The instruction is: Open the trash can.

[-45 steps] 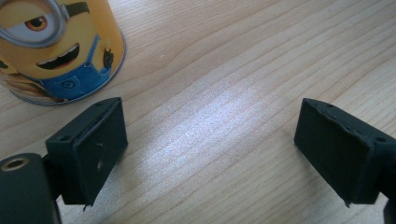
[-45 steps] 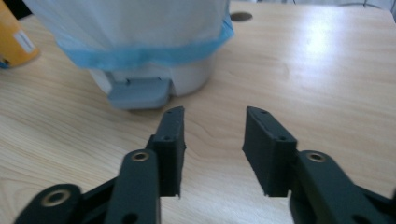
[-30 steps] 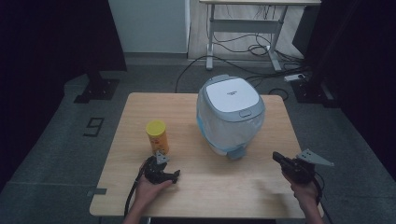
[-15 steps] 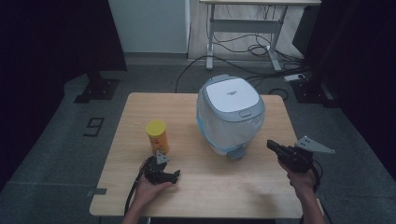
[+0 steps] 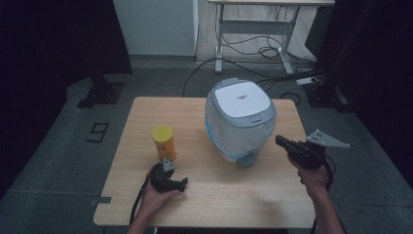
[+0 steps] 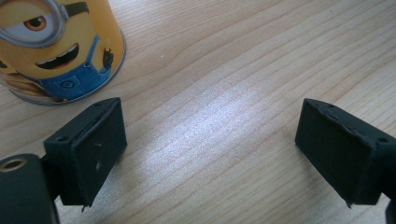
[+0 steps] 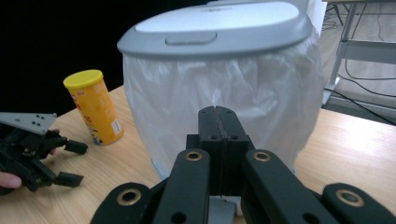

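A small bin (image 5: 240, 118) with a grey-white lid and a white bag liner stands at the middle-right of the wooden table (image 5: 146, 117). A yellow cartoon-printed can (image 5: 164, 142) stands upright to its left. My left gripper (image 5: 182, 184) rests on the table just in front of the can, open, with bare wood between its jaws; the can (image 6: 56, 49) sits past its left jaw. My right gripper (image 5: 281, 141) is held in the air to the right of the bin, shut with nothing in it, pointing at the bin's bagged side (image 7: 219, 93).
A desk frame (image 5: 253, 29) and floor cables (image 5: 234, 53) lie beyond the table's far edge. Dark curtains flank both sides. The table's front half between the two hands is bare wood.
My right gripper has risen and moved left toward the bin's side. The left gripper, can and bin have stayed where they were.
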Demonstrator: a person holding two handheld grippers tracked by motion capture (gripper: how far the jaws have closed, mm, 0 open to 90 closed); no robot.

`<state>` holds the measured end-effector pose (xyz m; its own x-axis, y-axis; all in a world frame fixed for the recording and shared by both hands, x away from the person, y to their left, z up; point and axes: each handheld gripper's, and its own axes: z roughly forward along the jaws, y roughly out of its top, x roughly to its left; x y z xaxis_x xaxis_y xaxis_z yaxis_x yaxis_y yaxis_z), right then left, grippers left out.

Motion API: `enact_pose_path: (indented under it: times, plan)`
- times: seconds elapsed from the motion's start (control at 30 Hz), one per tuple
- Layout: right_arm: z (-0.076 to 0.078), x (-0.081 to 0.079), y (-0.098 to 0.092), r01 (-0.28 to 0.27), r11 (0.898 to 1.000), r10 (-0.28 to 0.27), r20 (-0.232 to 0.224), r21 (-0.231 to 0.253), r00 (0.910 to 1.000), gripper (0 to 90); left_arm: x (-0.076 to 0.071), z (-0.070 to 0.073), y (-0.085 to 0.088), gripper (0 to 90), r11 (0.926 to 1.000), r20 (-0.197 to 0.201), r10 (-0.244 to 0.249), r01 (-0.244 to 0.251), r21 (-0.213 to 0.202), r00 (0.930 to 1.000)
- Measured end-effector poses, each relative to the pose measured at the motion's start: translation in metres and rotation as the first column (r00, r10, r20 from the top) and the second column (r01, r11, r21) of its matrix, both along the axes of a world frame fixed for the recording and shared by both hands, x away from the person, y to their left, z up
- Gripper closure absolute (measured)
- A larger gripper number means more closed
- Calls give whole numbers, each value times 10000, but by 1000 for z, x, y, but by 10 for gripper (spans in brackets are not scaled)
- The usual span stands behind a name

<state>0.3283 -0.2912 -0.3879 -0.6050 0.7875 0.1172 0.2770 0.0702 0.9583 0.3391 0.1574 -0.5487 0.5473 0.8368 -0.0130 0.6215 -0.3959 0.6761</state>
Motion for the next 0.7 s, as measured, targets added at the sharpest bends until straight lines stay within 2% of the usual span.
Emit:
enact_pose_path:
  times: [0.2,0.23,0.3,0.53,0.7]
  plan:
    - [14,13,10,-259,9996,259,13,150,9997,893,0,0,0,85,10000,9,9,-9,-2,10000]
    - [19,19,14,-504,9981,506,-54,360,9987,893,0,0,0,85,10000,10,11,-11,-4,10000]
    - [20,21,15,-591,9973,594,-61,435,9982,893,0,0,0,85,10000,11,9,-9,-3,10000]
    - [30,38,34,-725,9973,725,-61,91,9973,893,0,0,0,85,10000,11,-25,25,4,10000]
    - [35,49,42,-721,9972,723,-137,174,9973,893,0,0,0,85,10000,11,-45,45,11,10000]
